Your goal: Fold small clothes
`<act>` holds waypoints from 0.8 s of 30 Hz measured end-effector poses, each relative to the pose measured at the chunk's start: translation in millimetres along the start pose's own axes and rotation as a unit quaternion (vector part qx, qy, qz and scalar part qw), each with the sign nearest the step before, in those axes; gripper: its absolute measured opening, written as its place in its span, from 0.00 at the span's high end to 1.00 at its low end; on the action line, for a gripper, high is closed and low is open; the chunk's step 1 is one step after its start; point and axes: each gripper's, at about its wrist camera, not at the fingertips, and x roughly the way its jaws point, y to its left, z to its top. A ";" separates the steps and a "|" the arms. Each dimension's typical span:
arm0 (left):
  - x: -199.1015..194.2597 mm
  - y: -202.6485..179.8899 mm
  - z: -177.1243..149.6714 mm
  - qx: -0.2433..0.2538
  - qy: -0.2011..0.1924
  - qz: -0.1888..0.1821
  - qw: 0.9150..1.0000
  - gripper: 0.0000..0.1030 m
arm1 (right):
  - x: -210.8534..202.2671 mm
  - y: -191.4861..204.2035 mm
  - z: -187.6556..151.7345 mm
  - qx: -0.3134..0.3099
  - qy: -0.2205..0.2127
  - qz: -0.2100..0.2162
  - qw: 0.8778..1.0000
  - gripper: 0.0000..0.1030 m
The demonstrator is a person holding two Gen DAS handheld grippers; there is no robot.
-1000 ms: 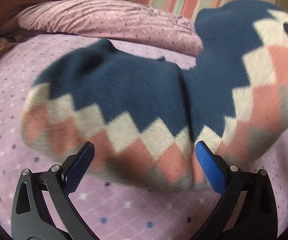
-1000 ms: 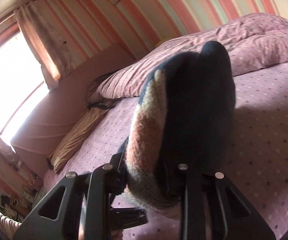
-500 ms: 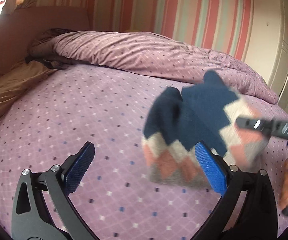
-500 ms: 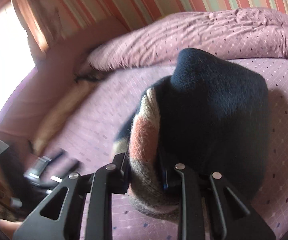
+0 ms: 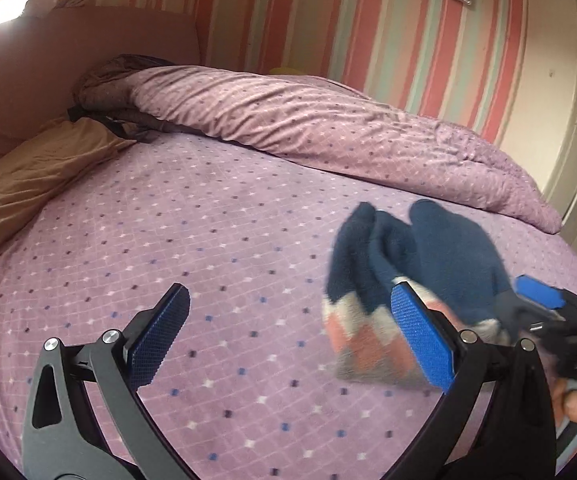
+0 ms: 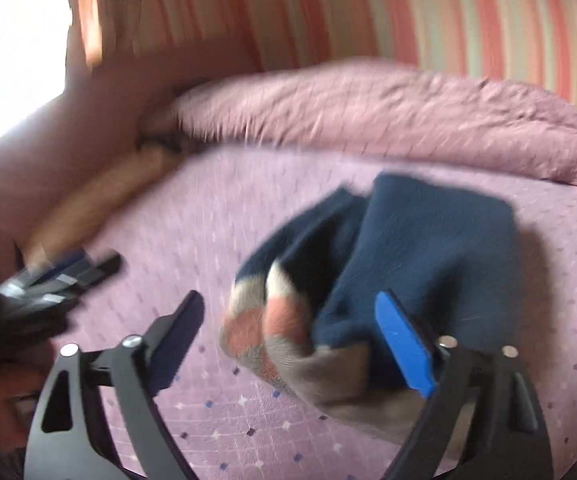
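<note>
A small knit garment [image 5: 416, 276], navy with white, salmon and grey zigzag bands, lies folded in a bundle on the purple dotted bedspread [image 5: 208, 248]. In the right wrist view the garment [image 6: 400, 268] lies just ahead of and between my fingers. My left gripper [image 5: 288, 336] is open and empty, left of the bundle. My right gripper [image 6: 300, 344] is open around the near end of the bundle, not pinching it; it also shows in the left wrist view [image 5: 544, 300] at the right edge.
A rolled purple duvet [image 5: 328, 124] lies along the back of the bed. A tan pillow [image 5: 20, 184] sits at the left by the pink headboard. A striped wall and a white wardrobe [image 5: 568, 80] stand behind. The left gripper shows blurred in the right wrist view [image 6: 56, 280].
My right gripper has opened and let go of the garment, which now lies on the bed. My left gripper has pulled back and away to the left.
</note>
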 end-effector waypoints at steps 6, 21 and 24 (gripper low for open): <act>22.0 -78.7 7.2 0.040 0.033 -0.057 0.997 0.03 | -63.3 -80.7 -10.7 0.093 -0.027 -0.046 0.994 0.10; 124.2 -134.4 9.0 0.042 0.170 -0.110 0.978 0.03 | -58.9 -167.0 -52.1 0.156 -0.006 -0.048 0.987 0.10; 136.5 -130.9 8.1 0.008 0.205 -0.132 0.970 0.03 | -57.9 -168.8 -51.9 0.159 -0.004 -0.043 0.986 0.10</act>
